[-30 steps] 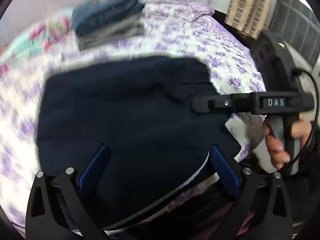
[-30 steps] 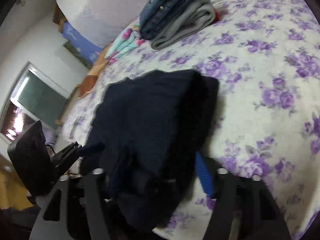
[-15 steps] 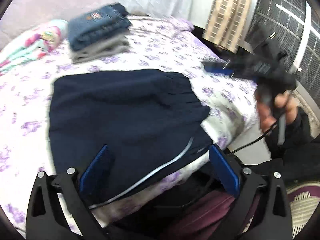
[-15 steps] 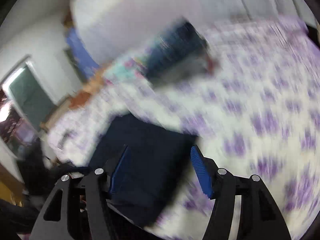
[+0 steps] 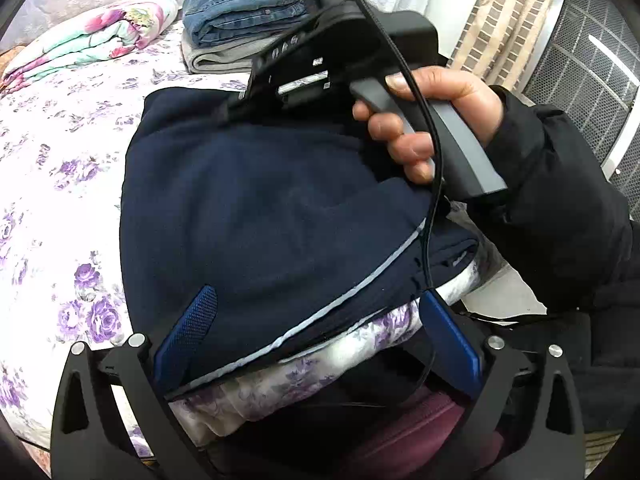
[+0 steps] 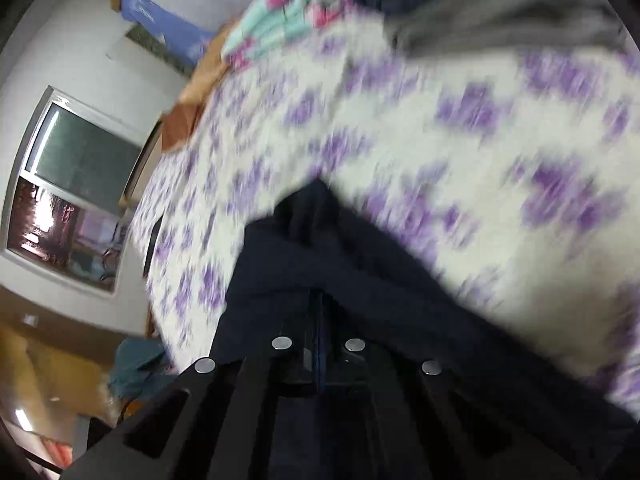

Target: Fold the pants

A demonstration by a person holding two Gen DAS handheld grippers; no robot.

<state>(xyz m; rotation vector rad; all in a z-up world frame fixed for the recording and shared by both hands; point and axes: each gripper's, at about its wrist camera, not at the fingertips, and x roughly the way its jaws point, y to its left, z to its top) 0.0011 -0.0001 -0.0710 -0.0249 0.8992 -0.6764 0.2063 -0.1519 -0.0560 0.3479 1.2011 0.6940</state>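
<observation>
The dark navy pants [image 5: 260, 216] lie folded in a thick bundle near the front edge of the flowered bed [image 5: 60, 140]; a pale stripe runs along their near hem. My left gripper [image 5: 316, 332] is open just above that near hem, holding nothing. My right gripper [image 5: 236, 110], held in a bare hand, reaches over the far edge of the bundle. In the blurred right wrist view its fingers [image 6: 318, 340] stand close together, shut on a fold of the navy pants [image 6: 360, 272].
A stack of folded blue jeans and grey pants [image 5: 240, 20] sits at the far side of the bed beside a rolled floral quilt [image 5: 92, 44]. A curtain and a grille are at the right. A window [image 6: 68, 192] is on the left wall.
My right gripper has swung in from the right across the bundle to its far edge and closed on the cloth. The left gripper has stayed open at the near hem.
</observation>
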